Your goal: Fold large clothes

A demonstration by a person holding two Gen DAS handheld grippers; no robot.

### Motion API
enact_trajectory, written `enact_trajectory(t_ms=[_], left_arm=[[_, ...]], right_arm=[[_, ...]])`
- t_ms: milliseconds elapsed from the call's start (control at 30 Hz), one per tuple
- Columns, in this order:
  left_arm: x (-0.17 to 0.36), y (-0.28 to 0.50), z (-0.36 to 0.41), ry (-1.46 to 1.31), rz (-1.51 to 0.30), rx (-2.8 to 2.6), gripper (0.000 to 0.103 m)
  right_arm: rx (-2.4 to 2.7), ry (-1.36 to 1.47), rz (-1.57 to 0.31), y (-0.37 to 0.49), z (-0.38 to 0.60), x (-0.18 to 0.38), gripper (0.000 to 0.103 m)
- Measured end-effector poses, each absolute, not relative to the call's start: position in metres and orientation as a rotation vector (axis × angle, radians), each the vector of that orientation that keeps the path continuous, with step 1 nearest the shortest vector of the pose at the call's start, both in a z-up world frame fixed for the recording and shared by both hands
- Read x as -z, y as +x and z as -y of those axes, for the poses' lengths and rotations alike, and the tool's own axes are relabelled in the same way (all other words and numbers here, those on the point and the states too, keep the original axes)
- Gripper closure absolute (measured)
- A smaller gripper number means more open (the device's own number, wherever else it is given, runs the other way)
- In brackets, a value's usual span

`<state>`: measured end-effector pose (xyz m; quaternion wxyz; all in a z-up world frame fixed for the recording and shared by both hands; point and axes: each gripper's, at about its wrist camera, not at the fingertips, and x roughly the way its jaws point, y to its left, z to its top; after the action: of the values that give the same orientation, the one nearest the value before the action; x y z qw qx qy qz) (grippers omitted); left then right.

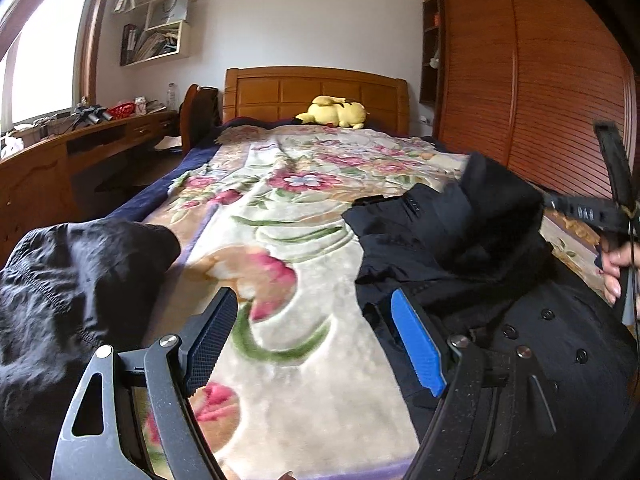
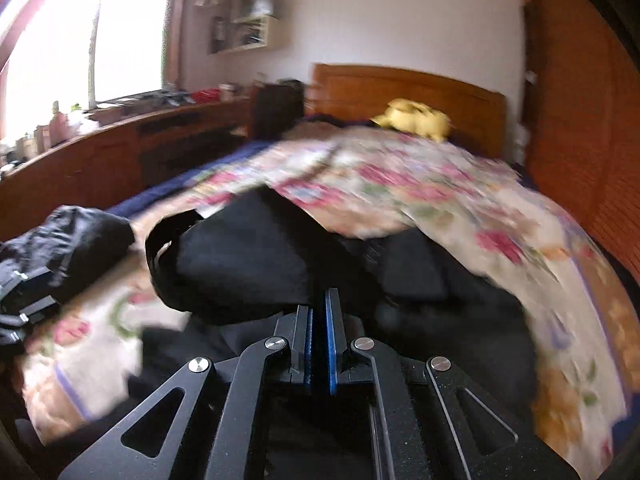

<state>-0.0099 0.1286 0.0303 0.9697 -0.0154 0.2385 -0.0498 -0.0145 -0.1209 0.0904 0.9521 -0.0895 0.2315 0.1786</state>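
A large black coat (image 1: 460,248) with snap buttons lies on the right of the floral bed blanket (image 1: 288,208). Its sleeve or another black piece (image 1: 72,276) lies at the left. My left gripper (image 1: 316,340) is open and empty above the blanket between the two. The right gripper's body (image 1: 600,212) shows at the right edge, held by a hand. In the right wrist view my right gripper (image 2: 320,320) is shut on a fold of the black coat (image 2: 248,264) and holds it up. The view is motion-blurred.
A yellow plush toy (image 1: 336,112) lies by the wooden headboard (image 1: 316,92). A wooden desk (image 1: 80,148) with clutter and a chair (image 1: 200,116) stand left of the bed. A wooden wardrobe (image 1: 532,80) stands on the right.
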Motion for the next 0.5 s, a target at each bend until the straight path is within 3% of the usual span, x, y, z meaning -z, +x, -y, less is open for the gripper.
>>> enact_trajectory(t_ms=[167,267,367,433,500], left_arm=[[-0.029,-0.009,-0.116,-0.011,-0.488,0.121,0.023],[-0.028,-0.009,-0.111,-0.001,-0.493,0.129,0.023],[-0.027,-0.009,-0.107,0.006,-0.496,0.133,0.023],[-0.028,-0.01,-0.106,0.005,-0.494,0.14,0.023],[-0.029,-0.011,-0.104,0.007,-0.49,0.144,0.023]], right_arm=[[-0.276,-0.162,-0.587,-0.023,0.157,-0.051,0.098],[-0.279,-0.17,-0.65,-0.024,0.165,-0.038,0.081],[-0.308,-0.193,-0.638,-0.034,0.168,-0.044,0.08],[-0.309,-0.206,-0.601,-0.046,0.17,-0.051,0.071],[-0.332,-0.187,-0.561,-0.057,0.17,-0.061,0.049]])
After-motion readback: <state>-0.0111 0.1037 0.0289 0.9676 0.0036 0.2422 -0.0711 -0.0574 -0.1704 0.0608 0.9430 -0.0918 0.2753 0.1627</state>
